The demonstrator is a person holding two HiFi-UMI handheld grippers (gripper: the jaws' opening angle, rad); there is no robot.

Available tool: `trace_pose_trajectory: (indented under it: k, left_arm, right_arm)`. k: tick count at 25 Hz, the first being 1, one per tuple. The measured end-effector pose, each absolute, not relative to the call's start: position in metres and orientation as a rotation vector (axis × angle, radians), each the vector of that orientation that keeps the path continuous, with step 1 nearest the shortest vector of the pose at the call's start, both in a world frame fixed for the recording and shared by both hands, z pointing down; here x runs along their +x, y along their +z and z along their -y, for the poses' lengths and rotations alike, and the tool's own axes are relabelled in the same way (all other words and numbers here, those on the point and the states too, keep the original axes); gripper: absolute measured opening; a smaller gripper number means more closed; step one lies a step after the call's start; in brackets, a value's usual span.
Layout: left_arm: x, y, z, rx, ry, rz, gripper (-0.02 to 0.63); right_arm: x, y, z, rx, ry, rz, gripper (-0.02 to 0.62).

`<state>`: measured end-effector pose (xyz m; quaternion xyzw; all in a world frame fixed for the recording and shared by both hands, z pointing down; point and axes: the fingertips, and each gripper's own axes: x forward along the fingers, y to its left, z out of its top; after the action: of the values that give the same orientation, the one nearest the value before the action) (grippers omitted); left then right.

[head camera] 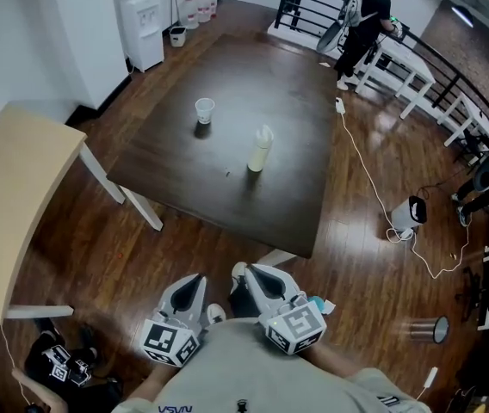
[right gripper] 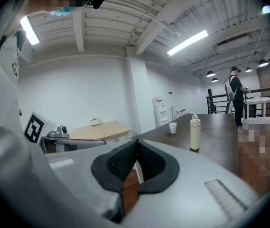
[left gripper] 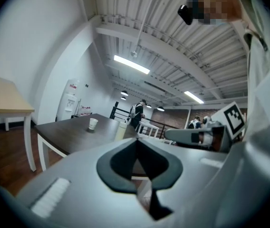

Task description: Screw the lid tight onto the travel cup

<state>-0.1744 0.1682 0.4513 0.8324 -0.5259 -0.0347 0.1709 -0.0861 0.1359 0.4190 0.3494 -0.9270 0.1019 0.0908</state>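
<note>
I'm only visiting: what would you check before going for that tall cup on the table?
1. Travel cup upright on the table: ok.
2. Lid sitting on the cup: ok.
3. Lid screwed tight: cannot tell.
4. Left hand-held gripper empty, jaws together: ok.
5. Right hand-held gripper empty, jaws together: ok.
6. Cup within reach: not ok, both grippers are short of the table's near edge.
</note>
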Motion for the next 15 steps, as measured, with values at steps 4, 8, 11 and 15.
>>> trace_pose_trajectory:
  k: [4, 8, 11, 15]
  left_arm:
    - [-0.193, 0.453, -0.163, 2.321, -0.078, 1.566, 0.002]
    - [-0.207, 0.457, -0.149, 2.284, -0.058, 1.612, 0.002]
    - [-0.213, 0.461, -0.132, 2.277, -0.038, 1.622, 0.003]
    - [-0.214, 0.462, -0.1, 2.3, 0.013, 1.608, 0.002]
  right_arm:
    - [-0.106, 0.424, -0.125, 0.964, 0.314, 2.783, 0.0]
    - [-0.121, 0.428, -0.106, 0.915, 0.325, 2.802, 0.0]
    - [-0.127, 0.433, -0.088, 0.909, 0.341, 2.811, 0.0]
    - [-0.127, 0.436, -0.053, 0.943, 0.367, 2.817, 0.0]
